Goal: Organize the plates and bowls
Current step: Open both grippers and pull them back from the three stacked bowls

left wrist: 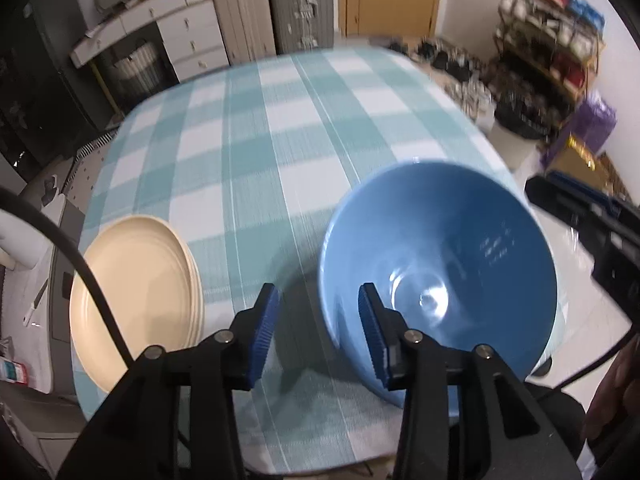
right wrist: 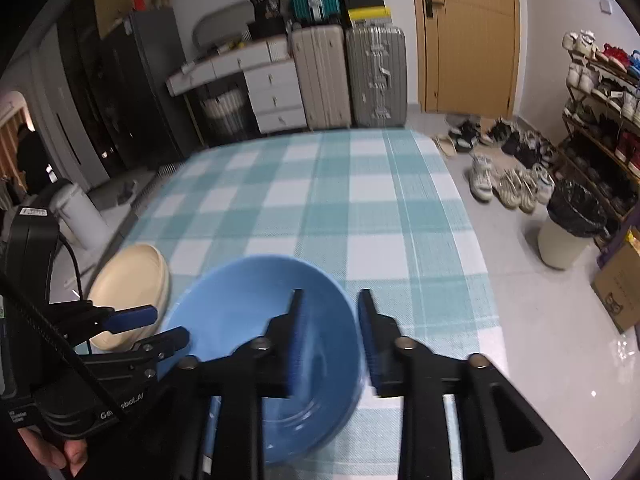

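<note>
A large blue bowl (left wrist: 440,272) stands on the teal checked tablecloth (left wrist: 280,140), close to the table's near right edge. A stack of cream plates (left wrist: 132,300) lies to its left. My left gripper (left wrist: 318,332) is open and straddles the bowl's left rim, with one blue pad inside the bowl and neither pad pressing. In the right wrist view the blue bowl (right wrist: 248,312) fills the lower middle. My right gripper (right wrist: 330,336) is open astride its right rim, also without pressing. The left gripper (right wrist: 160,326) shows at the bowl's other side, in front of the cream plates (right wrist: 128,280).
Two suitcases (right wrist: 348,80) and a white drawer unit (right wrist: 272,92) stand beyond the table's far end. Shoes (right wrist: 504,184), a lined bin (right wrist: 568,228), a shoe rack (right wrist: 600,92) and a cardboard box (right wrist: 620,288) sit on the floor to the right. A hand (right wrist: 68,456) holds the left tool.
</note>
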Tool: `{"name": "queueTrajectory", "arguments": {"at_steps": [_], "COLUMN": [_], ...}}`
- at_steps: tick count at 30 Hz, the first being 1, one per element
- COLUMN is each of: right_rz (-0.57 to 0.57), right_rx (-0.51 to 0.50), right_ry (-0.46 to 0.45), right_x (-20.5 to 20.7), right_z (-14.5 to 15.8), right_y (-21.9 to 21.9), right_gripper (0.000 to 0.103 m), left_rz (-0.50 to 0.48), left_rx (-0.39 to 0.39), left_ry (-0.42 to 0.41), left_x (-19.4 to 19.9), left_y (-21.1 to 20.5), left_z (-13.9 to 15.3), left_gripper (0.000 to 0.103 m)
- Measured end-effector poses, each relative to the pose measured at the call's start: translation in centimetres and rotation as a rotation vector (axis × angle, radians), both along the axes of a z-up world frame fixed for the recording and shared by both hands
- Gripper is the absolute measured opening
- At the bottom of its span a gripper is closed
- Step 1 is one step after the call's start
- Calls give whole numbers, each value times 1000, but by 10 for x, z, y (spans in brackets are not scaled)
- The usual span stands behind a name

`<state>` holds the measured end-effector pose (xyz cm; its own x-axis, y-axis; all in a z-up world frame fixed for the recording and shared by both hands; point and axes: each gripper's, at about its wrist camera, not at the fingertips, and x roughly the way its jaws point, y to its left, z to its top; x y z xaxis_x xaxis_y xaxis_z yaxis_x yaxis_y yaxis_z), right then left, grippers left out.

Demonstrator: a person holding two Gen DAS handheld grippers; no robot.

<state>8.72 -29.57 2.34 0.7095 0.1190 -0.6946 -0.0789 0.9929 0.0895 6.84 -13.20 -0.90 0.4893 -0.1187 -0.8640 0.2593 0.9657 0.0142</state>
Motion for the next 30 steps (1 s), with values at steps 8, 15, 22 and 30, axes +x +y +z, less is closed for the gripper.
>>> {"name": "queueTrajectory", "arguments": {"at_steps": [8, 15, 22, 30], "right_rz": [13, -63, -62, -37], "right_rx": [104, 78, 110, -5], "right_ry": [-167, -348, -474, -561], "right_x": [-41, -72, -89, -97], "right_z": [2, 6, 12, 13], "right_y": [9, 5, -4, 3], "right_gripper": [84, 102, 102, 102], "left_rz": [17, 50, 71, 55], "left_rx": [-28, -64, -170, -209], "left_ry": [-127, -291, -453, -499], "left_x": [-9, -29, -40, -48], "left_y": [11, 20, 32, 38], "left_z": [1, 9, 26, 19], "left_gripper": [46, 85, 101, 103]}}
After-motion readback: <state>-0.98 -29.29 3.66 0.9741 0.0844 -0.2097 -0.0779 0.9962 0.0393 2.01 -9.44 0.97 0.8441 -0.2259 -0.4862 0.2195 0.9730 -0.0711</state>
